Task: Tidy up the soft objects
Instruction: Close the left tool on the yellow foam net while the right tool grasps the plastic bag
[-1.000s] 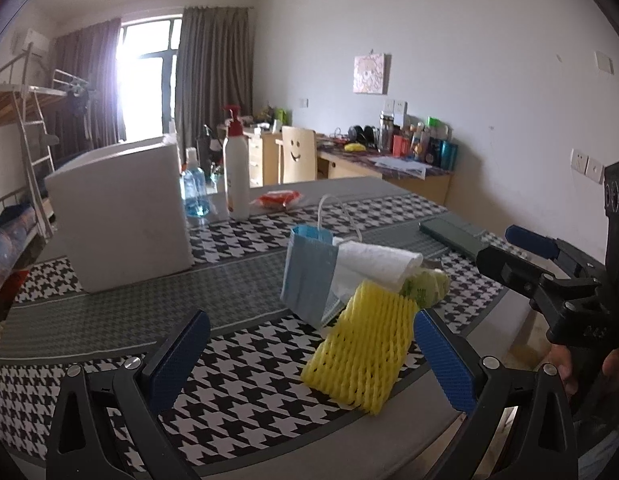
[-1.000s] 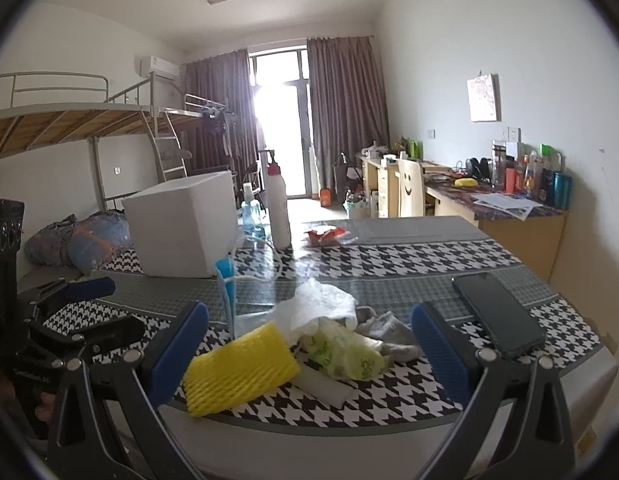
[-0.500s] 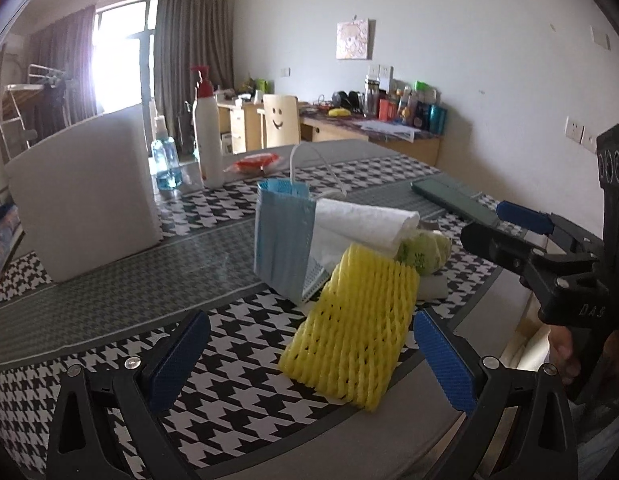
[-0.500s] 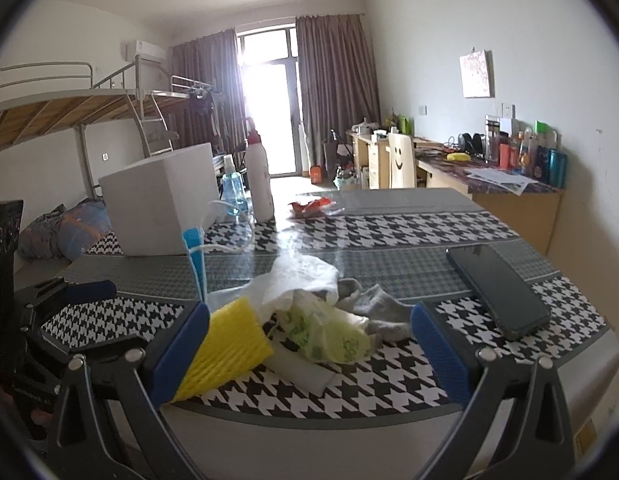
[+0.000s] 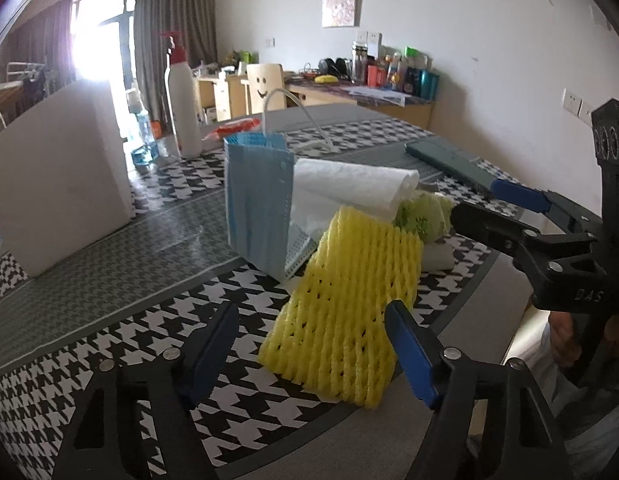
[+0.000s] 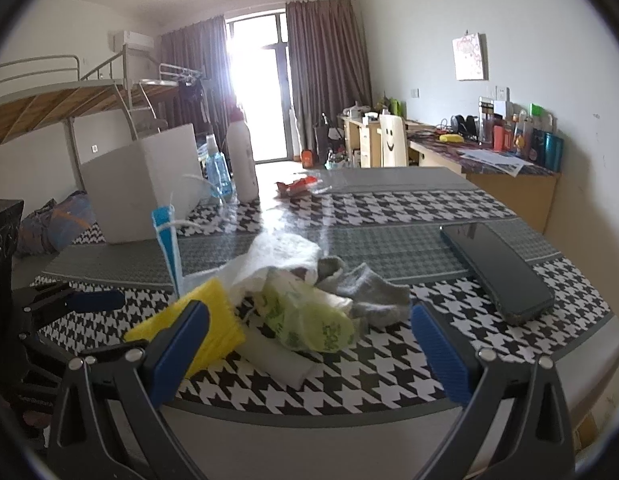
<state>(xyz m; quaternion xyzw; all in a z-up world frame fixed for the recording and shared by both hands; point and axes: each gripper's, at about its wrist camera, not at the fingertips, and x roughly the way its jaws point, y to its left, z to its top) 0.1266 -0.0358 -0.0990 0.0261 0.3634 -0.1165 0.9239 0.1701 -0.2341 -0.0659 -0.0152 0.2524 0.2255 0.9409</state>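
A pile of soft things lies near the front edge of the houndstooth table (image 5: 109, 344). It holds a yellow foam net (image 5: 349, 308), a blue face mask (image 5: 257, 200) standing on edge, a white crumpled sheet (image 5: 349, 188), a green plastic bag (image 6: 305, 320) and a grey sock (image 6: 365, 288). My left gripper (image 5: 313, 344) is closing, with the foam net's near end between its jaws; the pads are not pressing on it. My right gripper (image 6: 309, 320) stands wide open just short of the green bag and holds nothing.
A dark phone (image 6: 497, 268) lies to the right of the pile. Behind the pile stand a white foam box (image 5: 57, 184), a white spray bottle (image 5: 183, 116) and a blue bottle (image 6: 217, 172). A red wrapper (image 6: 297, 186) lies further back.
Both grippers have come lower and closer to the pile. The left jaws have narrowed around the near end of the yellow foam net. The right jaws stay wide.
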